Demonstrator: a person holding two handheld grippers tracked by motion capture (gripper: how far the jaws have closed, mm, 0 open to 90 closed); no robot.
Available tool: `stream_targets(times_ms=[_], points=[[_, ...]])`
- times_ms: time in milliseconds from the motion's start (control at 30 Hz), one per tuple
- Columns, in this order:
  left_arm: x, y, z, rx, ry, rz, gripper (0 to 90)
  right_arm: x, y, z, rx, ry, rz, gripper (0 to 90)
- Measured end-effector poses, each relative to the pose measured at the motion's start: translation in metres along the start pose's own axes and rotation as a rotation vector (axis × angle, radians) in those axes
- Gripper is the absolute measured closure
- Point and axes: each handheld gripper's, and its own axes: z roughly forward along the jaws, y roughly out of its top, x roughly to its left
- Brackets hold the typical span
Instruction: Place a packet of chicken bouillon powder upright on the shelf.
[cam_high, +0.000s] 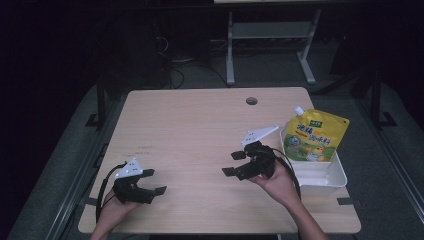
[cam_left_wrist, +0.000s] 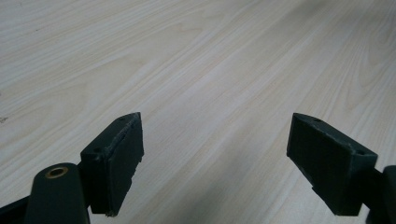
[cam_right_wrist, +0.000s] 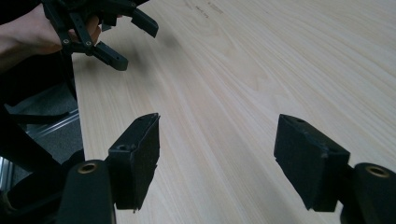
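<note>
Yellow pouch (cam_high: 314, 136): blue characters printed across its front, a small green label near its top; too small for me to read. Desk (cam_high: 200, 125): faint small print at my left, illegible.

Two black hand-held grippers, left gripper (cam_high: 151, 182) and right gripper (cam_high: 234, 163), grey three-cornered top plates, black trailing cables (brass-ringed pivots), forearms bare

We count two grippers, the left gripper (cam_high: 154, 181) and the right gripper (cam_high: 233, 163), both wide apart at the jaws, one yellow spouted pouch (cam_high: 313, 135), one white tray (cam_high: 327, 178), one wooden table (cam_high: 195, 130).
</note>
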Motion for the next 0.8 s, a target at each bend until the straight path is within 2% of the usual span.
stream_targets(times_ms=[400, 500, 800], points=[[-0.003, 0.0, 0.002, 0.006, -0.012, 0.006, 18.2, 0.004, -0.01, 0.018, 0.0, 0.031, 0.017, 31.2], [-0.003, 0.0, 0.003, 0.006, -0.014, 0.006, 18.2, 0.006, -0.013, 0.026, 0.018, 0.047, 0.026, 29.8], [-0.002, -0.001, 0.003, 0.006, -0.019, -0.003, 18.3, 0.01, -0.025, 0.034, 0.029, 0.057, 0.012, 29.3]])
